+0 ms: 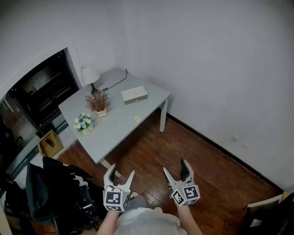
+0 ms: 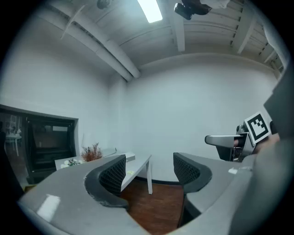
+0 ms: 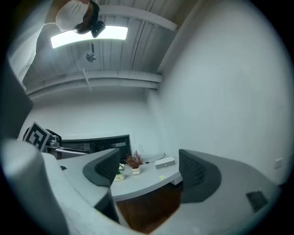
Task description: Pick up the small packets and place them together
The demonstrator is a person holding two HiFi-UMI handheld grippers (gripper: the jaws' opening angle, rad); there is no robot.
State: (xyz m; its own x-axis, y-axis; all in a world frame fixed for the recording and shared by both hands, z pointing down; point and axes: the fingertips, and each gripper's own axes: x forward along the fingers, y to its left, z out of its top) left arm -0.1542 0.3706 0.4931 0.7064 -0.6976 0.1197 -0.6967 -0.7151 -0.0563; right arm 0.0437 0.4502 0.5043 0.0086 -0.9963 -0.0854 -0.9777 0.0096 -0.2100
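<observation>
Packet [image 1: 137,119] untouched; tools [image 1: 121,170] [image 1: 174,166] wide, empty

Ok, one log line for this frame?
left gripper: open, empty | right gripper: open, empty | yellow packet: on table, untouched | stage: nothing picked yet

from my feed it's a plain room: white walls [image 1: 206,55], dark wood floor [image 1: 193,151], a grey table [image 1: 117,126] in the upper left of the head view with a small white lamp [image 1: 89,74] at its far corner, a big black-framed pane [image 1: 46,92] beside it, and a strip light [image 2: 150,10] overhead.
</observation>
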